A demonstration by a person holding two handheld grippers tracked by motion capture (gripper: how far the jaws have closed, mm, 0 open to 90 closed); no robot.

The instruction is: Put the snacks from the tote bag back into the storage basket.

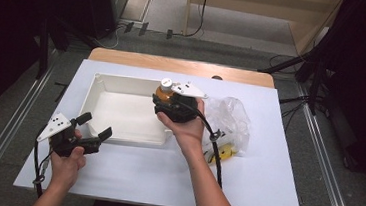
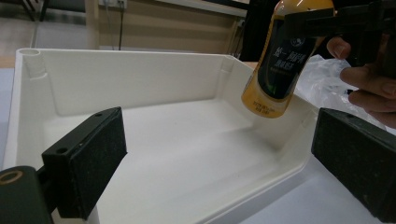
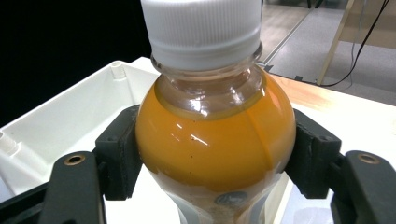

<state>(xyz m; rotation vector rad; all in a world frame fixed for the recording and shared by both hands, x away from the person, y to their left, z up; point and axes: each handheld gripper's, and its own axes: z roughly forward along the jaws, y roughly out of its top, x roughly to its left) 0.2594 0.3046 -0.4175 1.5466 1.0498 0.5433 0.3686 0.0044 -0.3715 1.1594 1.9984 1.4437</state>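
The black pads (image 3: 122, 154) of the right gripper (image 3: 212, 156) are pressed against both sides of a bottle (image 3: 215, 140) of orange drink, just below its shoulder; the white ribbed cap (image 3: 201, 28) is seen above the jaws. From the left gripper view the bottle (image 2: 280, 60) is shown hanging tilted, its base off the floor of the white tray (image 2: 140, 84) and close to the tray's near right corner. In the high view the right gripper (image 1: 176, 105) is held over the tray's right edge (image 1: 165, 136), with a crumpled clear plastic bag (image 1: 229, 119) lying just beside it on the white table (image 1: 164, 181); something yellow is seen inside the bag but cannot be made out. The left gripper (image 1: 93, 128) is held low at the tray's front left corner, jaws spread wide and nothing between them. Risks, as judged: the grip is taken on the rounded, smooth upper body, so the bottle could slide or swing further if the hold is loosened early; released while tilted, it would likely tip onto its side or knock the tray wall. The trailing cable could drag the bag. A dark label with pale East Asian characters is carried on the bottle's body; the characters are too small to be read with confidence, and fine print near the base is illegible.
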